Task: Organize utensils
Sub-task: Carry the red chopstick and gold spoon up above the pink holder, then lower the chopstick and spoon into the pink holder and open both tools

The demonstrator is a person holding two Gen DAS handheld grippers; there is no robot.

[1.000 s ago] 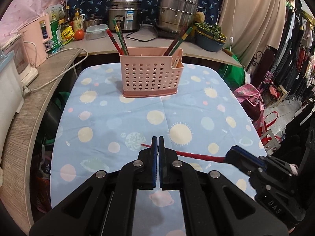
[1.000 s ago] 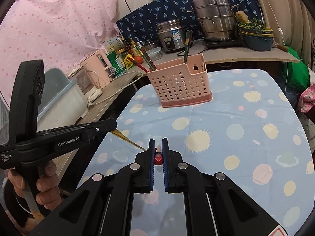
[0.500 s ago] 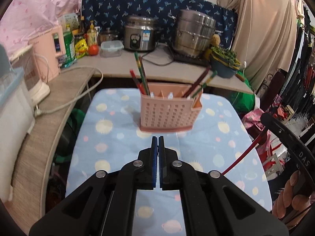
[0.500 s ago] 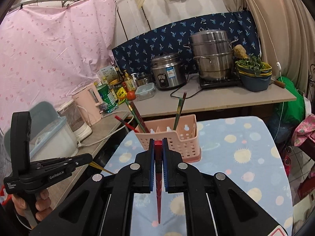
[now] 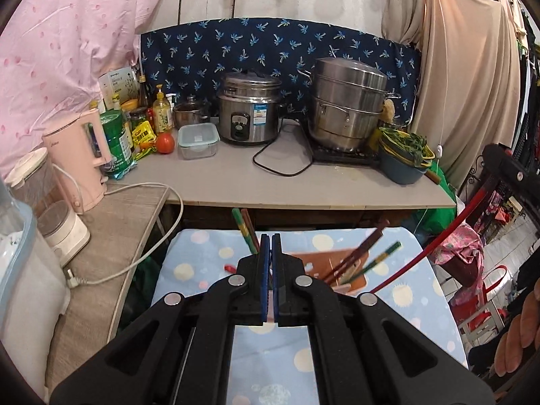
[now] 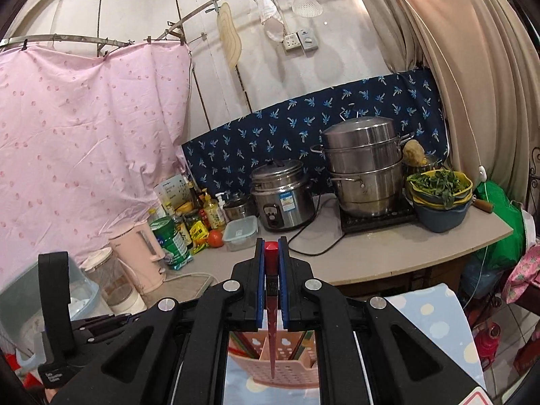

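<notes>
1. Right gripper (image 6: 271,253): blue-padded jaws clamp a slender red chopstick (image 6: 272,324) by its thick end; the tip hangs over the pink perforated plastic utensil holder (image 6: 287,368).
2. Left gripper (image 5: 270,246): jaws pressed together, nothing between them.
3. The holder stands near the far edge of the blue spotted tablecloth (image 5: 202,256) and contains several chopsticks.

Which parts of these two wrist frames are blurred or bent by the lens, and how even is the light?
Left wrist view: the pink utensil holder and its chopsticks are motion-smeared, while the rice cooker is sharp; the counter edge bows. Right wrist view: fairly sharp, the red chopstick crisp; the curtain rail curves strongly. Both: soft, even indoor light, dark corners.
</notes>
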